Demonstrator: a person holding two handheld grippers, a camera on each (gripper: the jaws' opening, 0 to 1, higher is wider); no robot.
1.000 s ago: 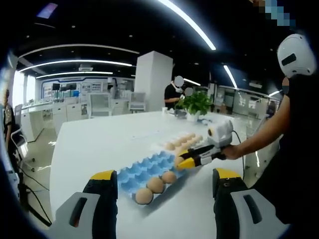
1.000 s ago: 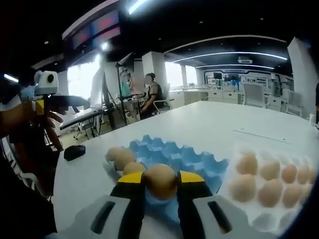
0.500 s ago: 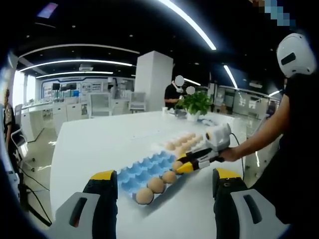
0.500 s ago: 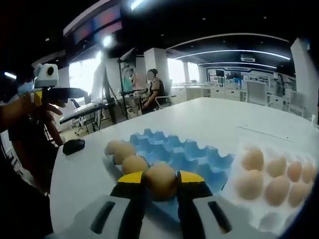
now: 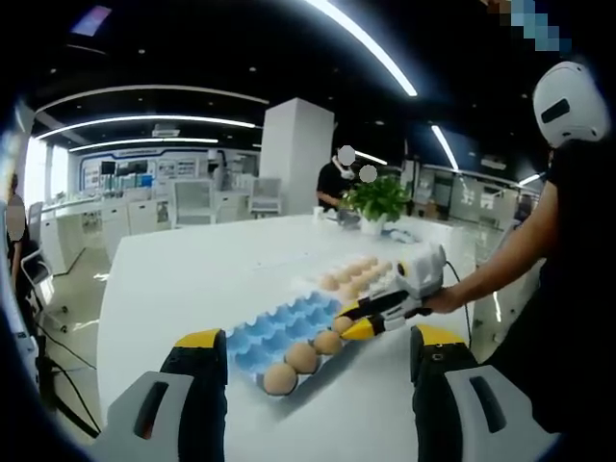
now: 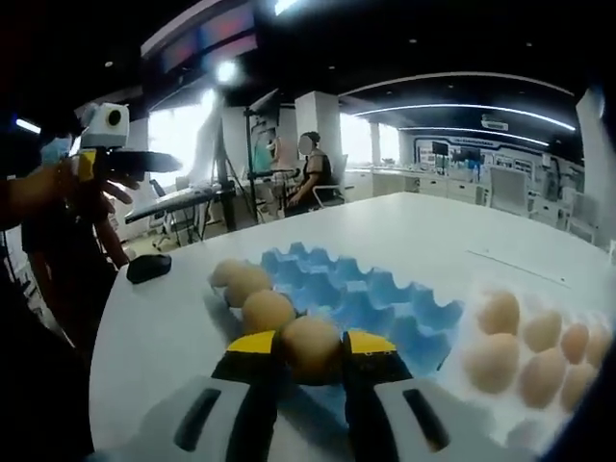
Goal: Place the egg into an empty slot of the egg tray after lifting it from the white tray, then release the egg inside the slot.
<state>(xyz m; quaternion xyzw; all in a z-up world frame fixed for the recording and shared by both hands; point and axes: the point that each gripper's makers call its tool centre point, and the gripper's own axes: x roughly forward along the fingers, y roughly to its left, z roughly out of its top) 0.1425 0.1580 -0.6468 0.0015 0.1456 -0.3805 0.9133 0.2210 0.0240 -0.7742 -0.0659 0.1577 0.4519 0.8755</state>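
Note:
My right gripper is shut on a brown egg, held low over the near edge of the blue egg tray. Three eggs sit in a row along the tray's left side. The white tray with several eggs lies to the right. In the left gripper view, my left gripper hangs open above the table, in front of the blue egg tray. There the right gripper with its egg reaches in from the right at the tray's row of eggs.
A white table carries both trays. A potted plant stands at its far end. A black mouse-like object lies at the table's edge. People sit in the background, and a person's hand holds the left gripper.
The right gripper has carried the egg lower and closer to the row of eggs in the blue tray. The left gripper has stayed still.

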